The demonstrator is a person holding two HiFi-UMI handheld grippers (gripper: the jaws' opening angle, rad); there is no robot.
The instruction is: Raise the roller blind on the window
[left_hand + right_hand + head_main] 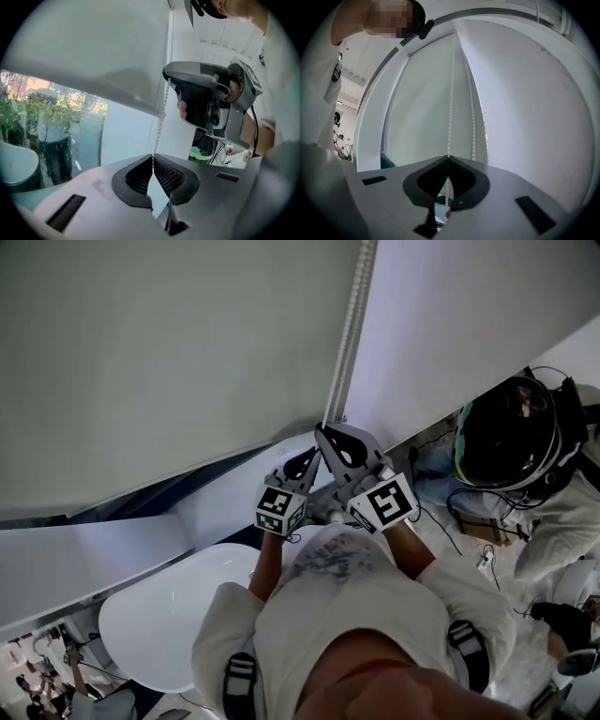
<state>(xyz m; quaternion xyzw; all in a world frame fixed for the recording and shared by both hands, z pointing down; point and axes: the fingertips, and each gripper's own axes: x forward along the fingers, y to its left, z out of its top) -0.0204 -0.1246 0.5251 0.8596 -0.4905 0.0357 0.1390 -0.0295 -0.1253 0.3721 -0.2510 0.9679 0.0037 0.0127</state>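
roller blind point(169, 362) — covers most of window point(61, 122), glass bare below hem. left gripper point(152, 157), right gripper point(448, 158) — both clenched on bead chain point(451, 93) at blind's right edge, right above left. step, likely: downward pull stroke. next: one lets go, regrips higher; other holds tension.

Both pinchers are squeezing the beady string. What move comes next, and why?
Probably a short pull down with both together. The left gripper and right gripper are each shut on the bead chain, and the roller blind hangs down over the window, so drawing the chain should wind it up, if this is the right strand.
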